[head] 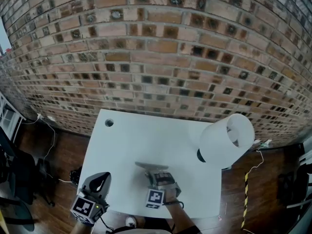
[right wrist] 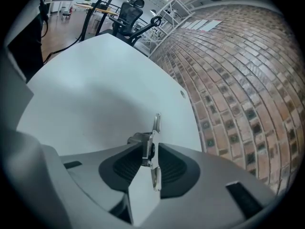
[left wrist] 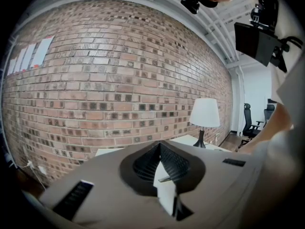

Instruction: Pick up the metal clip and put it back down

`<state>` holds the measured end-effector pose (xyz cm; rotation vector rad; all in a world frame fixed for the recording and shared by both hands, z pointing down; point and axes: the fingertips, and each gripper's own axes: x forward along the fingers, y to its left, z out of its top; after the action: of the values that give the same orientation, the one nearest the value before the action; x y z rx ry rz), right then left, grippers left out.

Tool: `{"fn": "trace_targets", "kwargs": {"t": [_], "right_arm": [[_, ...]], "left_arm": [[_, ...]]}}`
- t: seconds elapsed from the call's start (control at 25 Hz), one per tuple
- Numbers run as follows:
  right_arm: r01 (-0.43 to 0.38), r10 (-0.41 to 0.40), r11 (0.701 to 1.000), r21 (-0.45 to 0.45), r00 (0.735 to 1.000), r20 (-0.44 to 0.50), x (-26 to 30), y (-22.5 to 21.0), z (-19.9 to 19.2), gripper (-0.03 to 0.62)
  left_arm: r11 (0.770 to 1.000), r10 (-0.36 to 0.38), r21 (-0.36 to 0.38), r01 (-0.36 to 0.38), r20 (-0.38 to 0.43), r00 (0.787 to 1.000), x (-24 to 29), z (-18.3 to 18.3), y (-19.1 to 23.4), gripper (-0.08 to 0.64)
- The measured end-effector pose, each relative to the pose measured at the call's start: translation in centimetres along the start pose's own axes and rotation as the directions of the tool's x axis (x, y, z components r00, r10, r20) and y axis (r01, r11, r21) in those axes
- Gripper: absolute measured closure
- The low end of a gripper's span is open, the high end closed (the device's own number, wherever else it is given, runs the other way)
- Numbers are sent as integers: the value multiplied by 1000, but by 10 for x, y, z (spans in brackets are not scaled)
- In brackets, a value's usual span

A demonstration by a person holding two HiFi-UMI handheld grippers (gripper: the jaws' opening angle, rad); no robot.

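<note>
Put-down step, seemingly near its end: the right gripper (right wrist: 150, 147) held its fingers released around the metal clip (right wrist: 156, 124), apparently resting on the table's (right wrist: 95, 94) near part, while the left gripper (left wrist: 159, 148) stayed out at the left, clenched and empty; the next move likely called for a straight withdrawal without snagging the clip.

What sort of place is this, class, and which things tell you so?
Probably an office or studio workspace: a white table stands against a brick wall, with a table lamp on it and an office chair beyond.
</note>
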<state>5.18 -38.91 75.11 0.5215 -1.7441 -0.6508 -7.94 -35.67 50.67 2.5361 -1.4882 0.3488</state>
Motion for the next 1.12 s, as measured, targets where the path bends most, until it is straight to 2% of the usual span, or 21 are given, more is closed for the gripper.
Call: {"fn": "trace_targets", "kwargs": {"t": [0.12, 0.24, 0.36, 0.48, 0.52, 0.6, 0.64, 0.88, 1.0, 1.12], "right_arm": [[14, -15, 998, 54, 1000, 7, -9, -5, -4, 478], [37, -38, 986, 165, 999, 4, -28, -12, -14, 449], [90, -91, 948, 304, 996, -10, -56, -28, -27, 451], [149, -147, 898, 414, 989, -37, -88, -35, -37, 451], [170, -173, 875, 454, 984, -36, -100, -38, -38, 451], [211, -227, 823, 527, 973, -35, -124, -44, -36, 506], [231, -252, 799, 556, 967, -39, -136, -48, -35, 506], [346, -410, 649, 678, 909, -72, -213, -65, -13, 605], [370, -475, 551, 748, 876, -84, -250, -70, 0, 607], [349, -533, 439, 828, 843, -73, -286, -72, 15, 607]], "left_arm": [[1000, -6, -2, 6, 6, 1000, -2, 1, -2, 558], [1000, -11, -1, 11, 12, 1000, -6, 2, -4, 558], [1000, -28, 2, 28, 31, 999, -7, 5, -4, 558], [999, -46, 5, 45, 46, 998, -18, 8, -8, 558], [999, -53, 8, 52, 49, 997, -24, 9, -10, 558], [997, -74, 17, 73, 60, 995, -33, 12, -15, 558], [996, -88, 23, 86, 69, 994, -38, 14, -18, 558], [986, -157, 75, 148, 133, 979, -82, 27, -35, 558], [979, -179, 131, 155, 200, 963, -102, 30, -32, 558], [975, -196, 148, 165, 230, 953, -121, 32, -35, 558]]}}
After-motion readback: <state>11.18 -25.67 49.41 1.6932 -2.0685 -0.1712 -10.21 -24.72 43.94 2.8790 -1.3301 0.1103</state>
